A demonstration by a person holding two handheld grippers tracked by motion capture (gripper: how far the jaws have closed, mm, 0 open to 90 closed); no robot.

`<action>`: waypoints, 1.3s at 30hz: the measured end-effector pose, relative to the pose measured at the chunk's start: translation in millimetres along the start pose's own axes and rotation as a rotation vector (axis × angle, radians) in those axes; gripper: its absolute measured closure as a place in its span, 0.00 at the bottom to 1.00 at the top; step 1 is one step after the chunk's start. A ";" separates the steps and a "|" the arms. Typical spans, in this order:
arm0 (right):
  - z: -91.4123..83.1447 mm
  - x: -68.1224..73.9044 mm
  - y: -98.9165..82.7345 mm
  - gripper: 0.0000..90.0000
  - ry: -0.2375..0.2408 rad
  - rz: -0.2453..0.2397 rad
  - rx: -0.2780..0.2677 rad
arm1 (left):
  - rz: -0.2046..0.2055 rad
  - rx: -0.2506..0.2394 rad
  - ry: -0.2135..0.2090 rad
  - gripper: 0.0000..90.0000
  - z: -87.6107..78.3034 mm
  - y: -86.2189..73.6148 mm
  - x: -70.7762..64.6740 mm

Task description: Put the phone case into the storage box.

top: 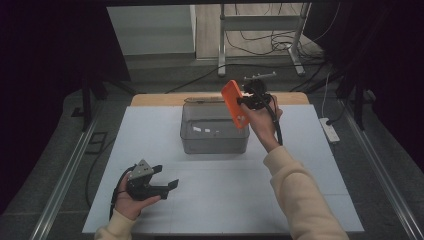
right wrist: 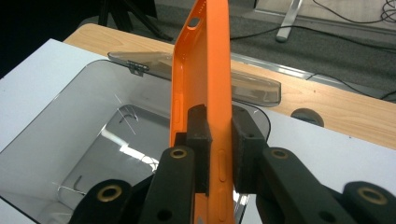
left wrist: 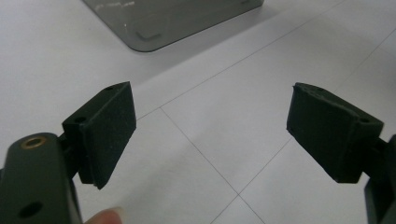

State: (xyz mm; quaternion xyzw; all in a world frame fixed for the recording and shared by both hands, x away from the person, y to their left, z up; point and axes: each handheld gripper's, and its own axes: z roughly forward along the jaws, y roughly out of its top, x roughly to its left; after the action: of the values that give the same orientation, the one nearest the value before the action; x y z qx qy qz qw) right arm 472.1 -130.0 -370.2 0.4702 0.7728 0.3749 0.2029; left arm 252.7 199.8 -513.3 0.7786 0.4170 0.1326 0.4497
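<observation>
The right gripper [right wrist: 219,154] pinches the orange plastic phone case [right wrist: 205,79] above the clear grey plastic bin [top: 214,132] near the bench's far edge, release apparently remaining, while the left gripper [left wrist: 210,135] rests spread.

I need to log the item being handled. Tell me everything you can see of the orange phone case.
The orange phone case looks like smooth moulded plastic, with a camera cutout near its top and side button bumps. It stands nearly upright, pinched edgewise in the right claw, above the open clear bin. Nothing else touches it.
</observation>
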 end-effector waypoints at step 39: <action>18.1 4.6 -9.1 0.89 -0.055 -0.006 0.091 | 0.003 0.002 0.000 0.18 -0.3 -0.1 0.2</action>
State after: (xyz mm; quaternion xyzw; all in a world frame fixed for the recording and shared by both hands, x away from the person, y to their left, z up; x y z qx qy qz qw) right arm 476.8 -121.5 -388.6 0.4868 0.7846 0.3256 0.2034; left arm 252.7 200.2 -513.3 0.7797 0.4157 0.1330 0.4489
